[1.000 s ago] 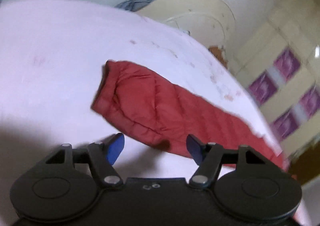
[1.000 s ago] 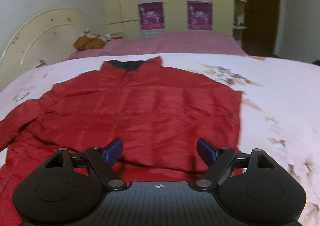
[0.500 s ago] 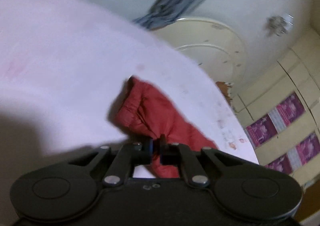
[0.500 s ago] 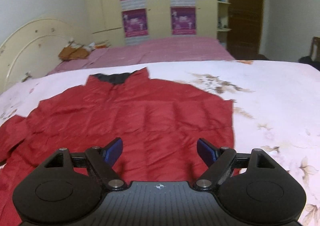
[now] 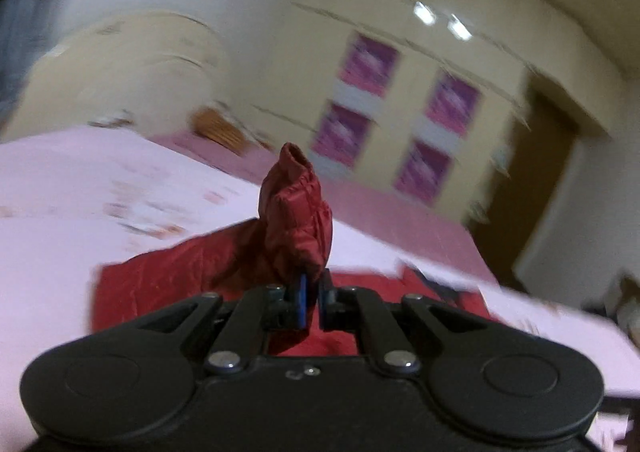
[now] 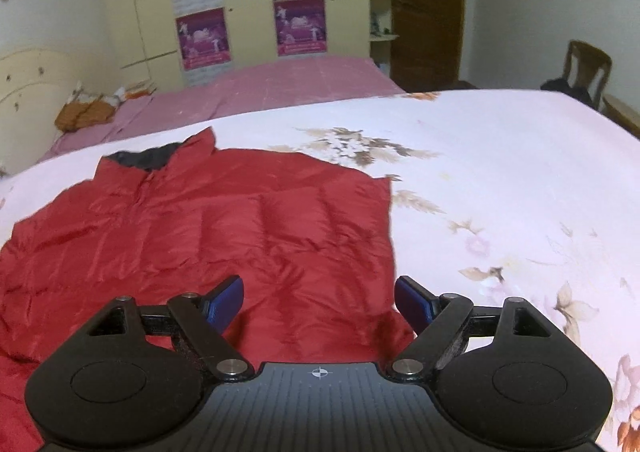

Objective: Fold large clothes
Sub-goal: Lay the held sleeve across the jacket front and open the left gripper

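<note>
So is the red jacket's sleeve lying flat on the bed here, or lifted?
Lifted. The left gripper is shut on the sleeve, whose cuff stands up above the bed.

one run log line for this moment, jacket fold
stage: sleeve fold | left gripper: jaws shut on red jacket sleeve cuff, lifted | right gripper: jaws open over jacket, empty | surface: floral bedsheet
</note>
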The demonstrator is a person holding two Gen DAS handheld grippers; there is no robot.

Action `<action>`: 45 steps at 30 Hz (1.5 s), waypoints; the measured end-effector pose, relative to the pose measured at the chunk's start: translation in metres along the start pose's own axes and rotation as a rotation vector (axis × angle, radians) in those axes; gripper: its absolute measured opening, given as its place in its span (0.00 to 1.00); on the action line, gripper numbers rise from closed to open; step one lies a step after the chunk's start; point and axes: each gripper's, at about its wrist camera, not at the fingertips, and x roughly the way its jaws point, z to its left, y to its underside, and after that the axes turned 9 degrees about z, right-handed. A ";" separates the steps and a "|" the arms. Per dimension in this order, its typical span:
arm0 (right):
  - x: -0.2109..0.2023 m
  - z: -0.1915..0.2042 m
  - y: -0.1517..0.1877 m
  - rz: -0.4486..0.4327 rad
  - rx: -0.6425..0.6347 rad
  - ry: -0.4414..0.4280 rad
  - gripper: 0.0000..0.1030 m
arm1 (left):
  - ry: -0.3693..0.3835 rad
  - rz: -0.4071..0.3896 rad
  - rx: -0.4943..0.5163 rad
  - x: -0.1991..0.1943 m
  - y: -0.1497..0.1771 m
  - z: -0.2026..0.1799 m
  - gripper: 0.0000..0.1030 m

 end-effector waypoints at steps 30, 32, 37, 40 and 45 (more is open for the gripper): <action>-0.018 -0.128 0.013 0.016 0.189 0.023 0.79 | 0.232 0.326 0.454 0.092 0.091 -0.212 0.05; -0.019 -0.135 0.012 0.014 0.197 0.026 0.79 | 0.243 0.333 0.473 0.092 0.096 -0.220 0.05; -0.021 -0.147 0.013 0.016 0.209 0.033 0.79 | 0.251 0.357 0.515 0.094 0.108 -0.234 0.05; -0.024 -0.149 0.014 0.016 0.208 0.034 0.79 | 0.250 0.367 0.514 0.096 0.111 -0.235 0.05; -0.029 -0.149 0.015 0.013 0.200 0.037 0.79 | 0.259 0.371 0.514 0.096 0.113 -0.238 0.05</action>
